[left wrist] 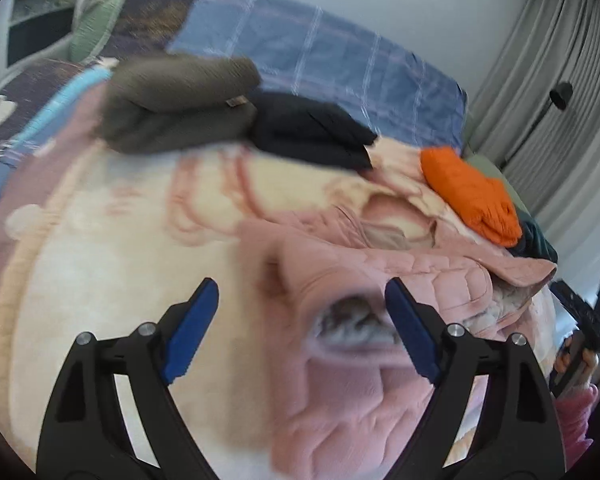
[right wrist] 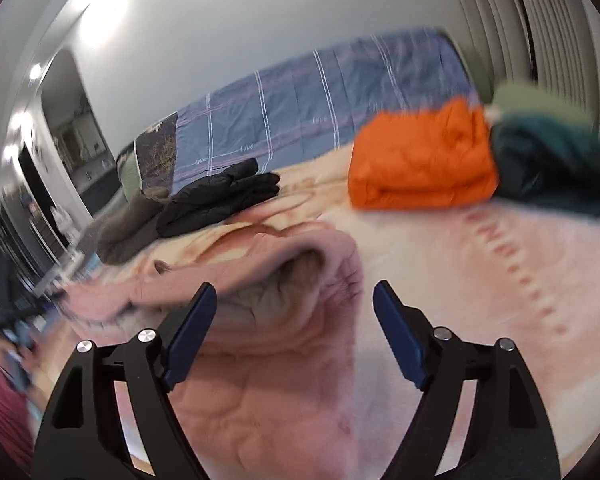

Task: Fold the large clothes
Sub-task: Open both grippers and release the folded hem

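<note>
Left wrist view: the left tongs (left wrist: 302,312) hang spread over the pink quilted coat (left wrist: 380,392), its fur-lined opening between the blue pads (left wrist: 190,332), nothing pinched. The coat lies crumpled on the cream blanket (left wrist: 100,280) covering the bed. Bare blanket lies to the left of the coat; the far side is taken by folded stacks: an olive-brown garment (left wrist: 180,100), touching it a black garment (left wrist: 312,132), and further right an orange garment (left wrist: 472,196). The olive-brown one carries a small tag, too blurred to read. The right tongs (left wrist: 588,320) show at the right edge, gripped in a hand (left wrist: 580,360).

Right wrist view: the right tongs (right wrist: 294,308) likewise stand spread above the coat's hood. A broad bare stretch of blanket runs right of the coat to the orange garment, which touches a dark teal garment (right wrist: 548,168). The blue plaid duvet (right wrist: 300,120) behind bears the word "love" in small white script.
</note>
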Available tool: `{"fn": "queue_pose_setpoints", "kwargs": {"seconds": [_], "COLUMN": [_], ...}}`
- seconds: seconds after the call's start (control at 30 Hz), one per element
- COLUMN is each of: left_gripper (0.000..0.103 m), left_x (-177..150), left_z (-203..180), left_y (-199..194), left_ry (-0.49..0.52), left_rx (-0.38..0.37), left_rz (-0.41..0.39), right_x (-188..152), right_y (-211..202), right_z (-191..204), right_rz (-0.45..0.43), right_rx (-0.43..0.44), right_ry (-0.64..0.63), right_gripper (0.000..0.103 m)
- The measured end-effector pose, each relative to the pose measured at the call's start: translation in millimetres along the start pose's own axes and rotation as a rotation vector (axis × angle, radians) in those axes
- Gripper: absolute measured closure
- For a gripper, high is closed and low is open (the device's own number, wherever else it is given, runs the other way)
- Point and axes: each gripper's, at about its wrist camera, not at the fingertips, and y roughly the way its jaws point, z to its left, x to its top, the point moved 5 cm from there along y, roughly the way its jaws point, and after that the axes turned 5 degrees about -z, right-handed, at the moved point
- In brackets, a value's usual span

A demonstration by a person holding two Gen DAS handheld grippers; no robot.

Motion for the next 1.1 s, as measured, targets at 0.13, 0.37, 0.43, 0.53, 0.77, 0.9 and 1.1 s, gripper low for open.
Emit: {"fn": "queue_pose_setpoints", "kwargs": {"seconds": [0.13, 0.37, 0.43, 0.53, 0.77, 0.9, 1.1], "left_gripper": [0.017, 0.017, 0.017, 0.02, 0.051, 0.051, 0.051], "left_x": [-10.9, -60.8, -73.6, -84.2, -94.4, -87.0, -54.6], "left_z": [-5.9, -57.4, -72.3, -89.3, -103.4, -106.7, -107.9], "left_y": [-38.3, -40.9, -35.5, -24.9, 6.7, 23.7, 28.4], "left_ry": [0.087, 0.342, 0.386, 0.431, 0.448, 0.416, 0.401], "left_rx": [0.023, 0.003, -0.034, -0.071, -0.12, -0.138, -0.109], "left_rz": [-0.054, 0.039, 0.065, 0.097, 0.18, 0.184, 0.113], "right_x": [-21.8, -51.5, -54.0, -54.9, -61.1, -59.3, -31.9], "right_y": [-10.5, 5.5, 8.4, 13.1, 25.8, 40.0, 52.8], "right_z": [14.3, 35.9, 41.3, 49.7, 60.4, 58.8, 58.6], "right_rz": [0.045, 0.128, 0.137, 0.146, 0.17, 0.188, 0.14], "right_rx": [-0.014, -0.045, -0.04, -0.031, -0.007, 0.006, -0.008], "right_ry": [-0.138, -0.209, -0.211, -0.23, -0.251, -0.228, -0.223], "right_gripper": [0.02, 0.02, 0.02, 0.021, 0.021, 0.023, 0.027]}}
